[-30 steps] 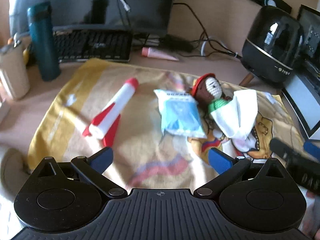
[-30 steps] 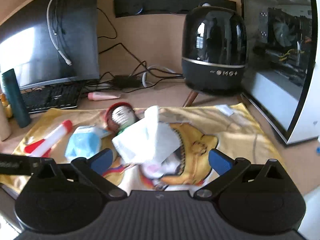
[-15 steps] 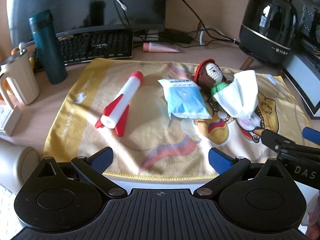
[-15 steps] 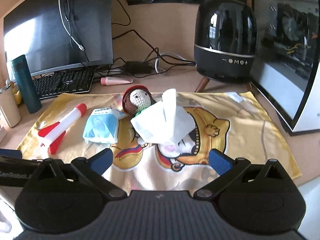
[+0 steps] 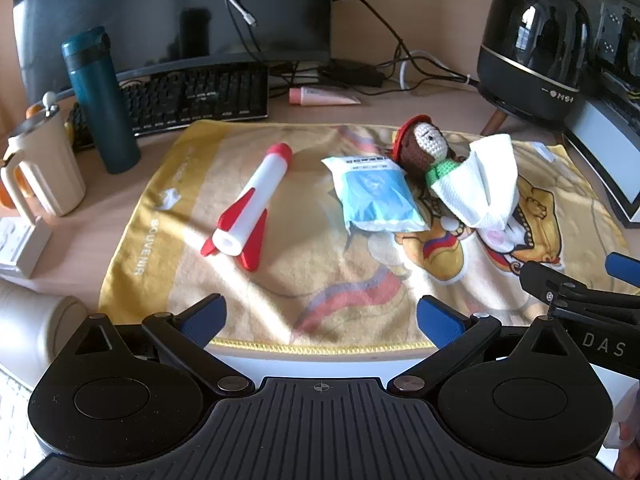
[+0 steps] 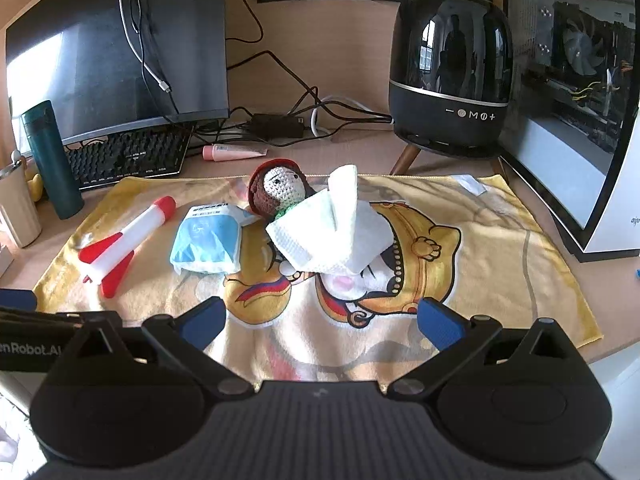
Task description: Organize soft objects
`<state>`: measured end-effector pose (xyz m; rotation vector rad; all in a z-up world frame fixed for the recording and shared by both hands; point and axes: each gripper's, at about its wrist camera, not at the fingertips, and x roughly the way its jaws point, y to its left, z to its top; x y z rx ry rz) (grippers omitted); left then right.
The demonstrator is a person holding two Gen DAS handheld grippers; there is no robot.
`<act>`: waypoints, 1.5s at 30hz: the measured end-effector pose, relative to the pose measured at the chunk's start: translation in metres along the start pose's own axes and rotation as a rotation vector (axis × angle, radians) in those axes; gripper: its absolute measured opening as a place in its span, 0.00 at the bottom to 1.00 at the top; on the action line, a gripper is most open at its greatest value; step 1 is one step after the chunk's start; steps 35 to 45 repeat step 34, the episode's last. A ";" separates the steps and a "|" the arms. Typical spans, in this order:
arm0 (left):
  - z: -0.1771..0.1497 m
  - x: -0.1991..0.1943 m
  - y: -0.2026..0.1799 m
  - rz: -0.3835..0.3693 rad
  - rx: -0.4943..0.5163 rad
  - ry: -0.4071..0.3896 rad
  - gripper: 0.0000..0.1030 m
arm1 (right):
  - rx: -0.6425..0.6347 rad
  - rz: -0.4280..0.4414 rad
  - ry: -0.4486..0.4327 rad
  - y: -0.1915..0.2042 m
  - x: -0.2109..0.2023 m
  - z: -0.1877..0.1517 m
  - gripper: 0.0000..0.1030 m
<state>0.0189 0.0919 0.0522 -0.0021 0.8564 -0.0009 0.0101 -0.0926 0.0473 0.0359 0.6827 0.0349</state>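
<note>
Hovering tools: left tool [image 5: 320,318] and right tool [image 6: 320,320] both hang spread wide with nothing between the pads, at the 6 o'clock edge of the yellow cartoon-print towel [image 5: 192,184].
Soft stuff: white-and-red foam rocket [image 5: 250,204] at 9 o'clock, blue-and-white soft pack [image 5: 374,194] mid-towel, brown crochet doll with red hat [image 6: 280,190] touching it at 1 o'clock.
Snag risk: white folded cloth [image 6: 332,228] drapes over the doll's body, so I reckon grabbing either one drags the other.
Slip risk: towel could bunch up if a pad digs in.
Crowding: teal flask [image 5: 102,100], cream mug [image 5: 44,168], black keyboard [image 5: 180,96], pink tube [image 5: 324,96] and black round speaker [image 6: 450,72] ring the worktop [image 5: 100,184], so wide swings could knock them.
</note>
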 end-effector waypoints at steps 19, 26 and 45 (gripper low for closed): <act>0.001 0.007 0.001 -0.014 -0.022 0.021 1.00 | -0.015 -0.007 0.017 -0.002 0.006 0.000 1.00; 0.001 0.011 -0.001 -0.011 -0.025 0.035 1.00 | -0.013 -0.007 0.023 -0.003 0.009 0.001 1.00; 0.002 0.016 -0.001 -0.010 -0.034 0.051 1.00 | -0.008 -0.009 0.029 -0.006 0.013 0.002 1.00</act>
